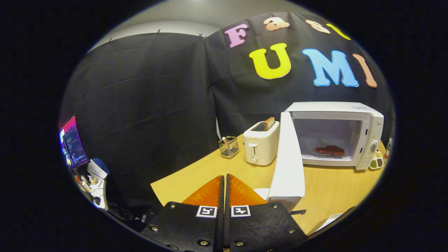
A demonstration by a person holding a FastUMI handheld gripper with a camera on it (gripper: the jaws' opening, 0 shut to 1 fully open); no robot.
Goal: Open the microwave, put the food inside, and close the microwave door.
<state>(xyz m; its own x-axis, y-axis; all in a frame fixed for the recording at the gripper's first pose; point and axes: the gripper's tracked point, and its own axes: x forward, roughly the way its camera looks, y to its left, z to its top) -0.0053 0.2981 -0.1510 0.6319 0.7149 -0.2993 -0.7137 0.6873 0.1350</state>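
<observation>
A white microwave (350, 115) stands at the far right of the wooden table (325, 185). Its door (288, 164) is swung wide open toward me. Inside, a piece of reddish-brown food (330, 150) lies on the glass turntable plate (320, 153). My gripper (224, 179) is shut with nothing between its fingers. It hovers over the table's near left corner, left of the door's outer edge and well short of the microwave.
A cream toaster (260, 143) with a slice of toast stands just left of the microwave door. A small wire basket (229, 147) sits left of the toaster. A small dish of condiments (376, 162) is right of the microwave. A monitor (72, 141) glows at far left.
</observation>
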